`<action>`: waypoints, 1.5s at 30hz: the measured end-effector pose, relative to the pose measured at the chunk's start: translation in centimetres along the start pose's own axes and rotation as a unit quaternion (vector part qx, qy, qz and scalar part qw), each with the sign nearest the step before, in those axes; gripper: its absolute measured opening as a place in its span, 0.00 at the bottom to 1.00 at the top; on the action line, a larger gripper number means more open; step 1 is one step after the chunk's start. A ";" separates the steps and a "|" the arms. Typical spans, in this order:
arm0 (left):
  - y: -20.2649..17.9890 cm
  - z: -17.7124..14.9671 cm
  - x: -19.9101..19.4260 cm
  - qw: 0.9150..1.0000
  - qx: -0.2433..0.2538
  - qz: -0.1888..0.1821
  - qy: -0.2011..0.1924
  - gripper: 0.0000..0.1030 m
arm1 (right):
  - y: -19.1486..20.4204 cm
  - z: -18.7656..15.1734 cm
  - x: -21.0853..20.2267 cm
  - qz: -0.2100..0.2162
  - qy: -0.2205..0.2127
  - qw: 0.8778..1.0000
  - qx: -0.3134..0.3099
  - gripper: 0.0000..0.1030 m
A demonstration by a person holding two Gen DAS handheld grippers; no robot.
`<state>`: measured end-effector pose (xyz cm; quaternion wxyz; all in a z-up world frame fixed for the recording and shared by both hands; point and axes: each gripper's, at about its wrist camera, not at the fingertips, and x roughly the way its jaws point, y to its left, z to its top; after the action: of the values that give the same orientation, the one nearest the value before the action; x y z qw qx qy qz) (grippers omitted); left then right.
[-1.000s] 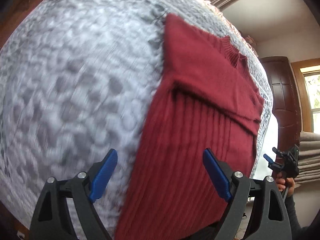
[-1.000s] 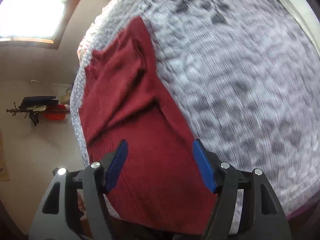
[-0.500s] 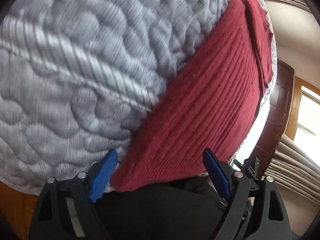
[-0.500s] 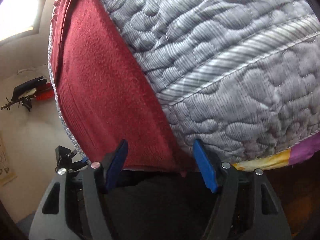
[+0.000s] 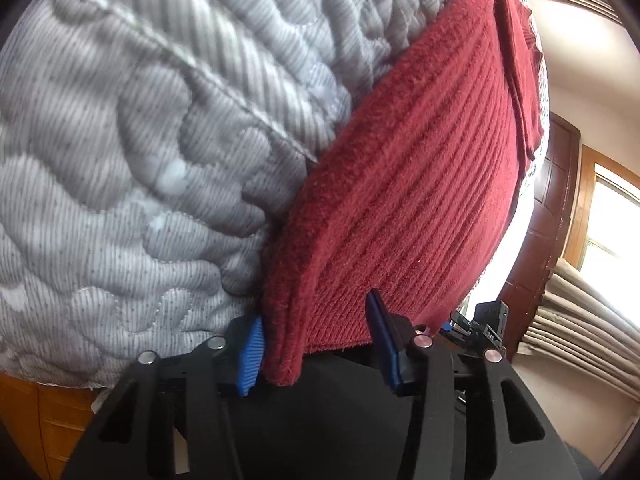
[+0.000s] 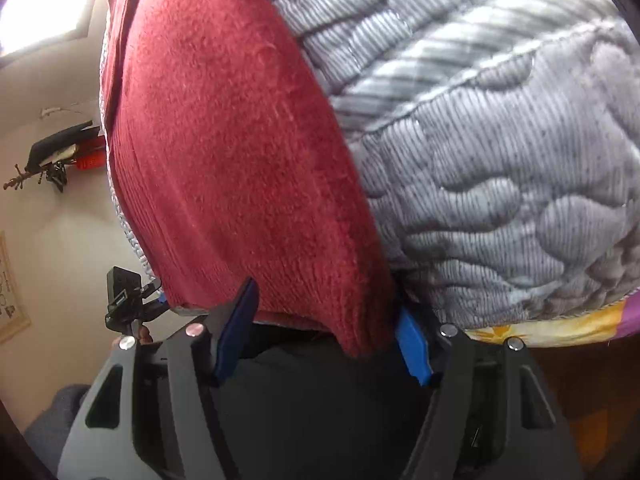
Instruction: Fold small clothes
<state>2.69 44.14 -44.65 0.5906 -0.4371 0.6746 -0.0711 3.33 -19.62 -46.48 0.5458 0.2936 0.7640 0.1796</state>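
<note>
Both half-open claws, left claw (image 5: pixel 316 340) and right claw (image 6: pixel 324 328), are straddling the red sweater (image 5: pixel 420 184) hem corners, gripping nothing yet, garment running lengthwise straight ahead over the quilted bed (image 5: pixel 140 140).

Readable text: none in either view.
Wall paper (image 6: pixel 9 288), left edge of the right wrist frame: dark marks, too small and cut off to read.
Red sweater (image 5: pixel 420 200): no tag or print showing.
Quilted bed cover (image 5: pixel 140 160): stitched pattern only, no lettering.
Blue fingers (image 6: pixel 412 344): plain, no marking.
Black device on far gripper (image 5: pixel 490 320), lower right of the left wrist frame: no legible label.
</note>
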 end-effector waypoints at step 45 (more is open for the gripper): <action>-12.0 0.7 -12.6 0.946 0.077 -0.265 -0.167 0.06 | 12.6 0.5 -13.5 0.249 -0.163 0.955 -0.008 0.05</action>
<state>8.42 45.60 -28.28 0.6868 -0.5589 0.4182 -0.2028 10.07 -18.76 -29.32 0.6031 0.4955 0.5657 0.2661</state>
